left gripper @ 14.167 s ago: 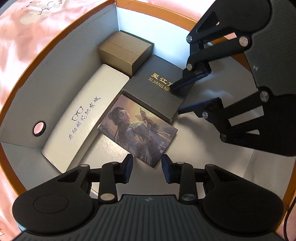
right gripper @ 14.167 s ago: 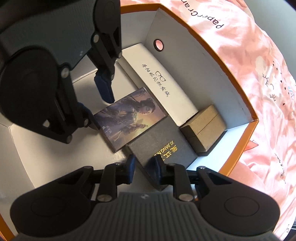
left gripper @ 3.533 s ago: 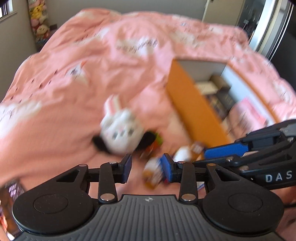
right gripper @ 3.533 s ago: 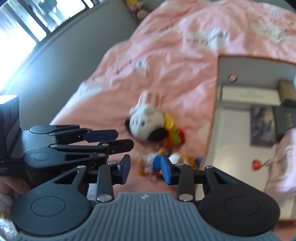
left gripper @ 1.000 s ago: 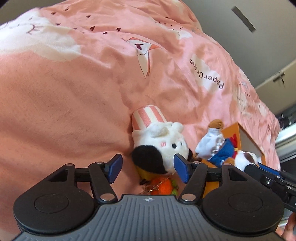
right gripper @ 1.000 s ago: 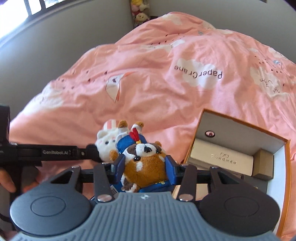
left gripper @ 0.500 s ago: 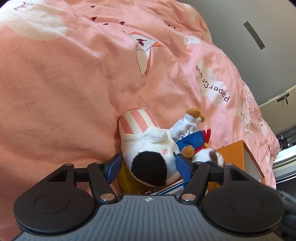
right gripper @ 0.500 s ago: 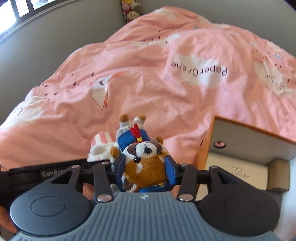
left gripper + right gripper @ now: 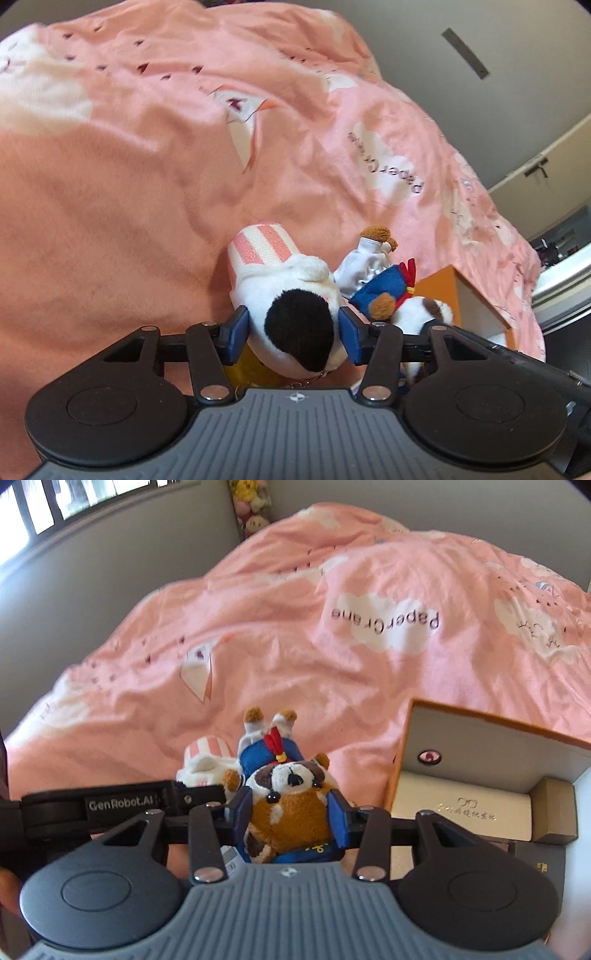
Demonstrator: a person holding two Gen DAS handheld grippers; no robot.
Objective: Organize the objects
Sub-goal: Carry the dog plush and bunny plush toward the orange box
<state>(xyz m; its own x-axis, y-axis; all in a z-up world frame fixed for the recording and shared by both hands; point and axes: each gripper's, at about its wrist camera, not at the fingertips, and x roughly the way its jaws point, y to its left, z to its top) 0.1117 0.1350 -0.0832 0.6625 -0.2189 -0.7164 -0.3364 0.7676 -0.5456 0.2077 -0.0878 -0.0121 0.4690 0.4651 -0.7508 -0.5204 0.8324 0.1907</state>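
On the left, the left gripper [image 9: 293, 334] has its blue fingers [image 9: 236, 332] on both sides of a white plush toy [image 9: 295, 314] that has a black patch and a pink-and-white striped part. The fingers are closing, the toy is between them, and both pads appear to touch its sides. The toy lies on the pink bed cover [image 9: 129, 203], which carries white clouds and the words "Paper Crane". Under the toy there is something yellow and a small metal chain [image 9: 314, 378], but I cannot tell what the yellow thing is.

Just beside it, to the right, is the brown and white plush dog [image 9: 291, 808] in blue clothes with a red bow. The right gripper [image 9: 291, 819] holds this dog at a medium width, with one blue finger pressed on each side of its brown body. The dog's head is toward the camera and its feet point away. In the right wrist view, the left gripper's body with the label "GenRobot.AI" crosses the left side of the picture, in front of the white toy.

Further right stands an orange box [image 9: 498, 731] with white inner walls, open at the top, resting on the bed. Inside it lie a long white case [image 9: 461, 808] with a glasses sign, a small brown box [image 9: 557, 808] touching its right end, and a dark box [image 9: 539, 860] nearer to the camera.
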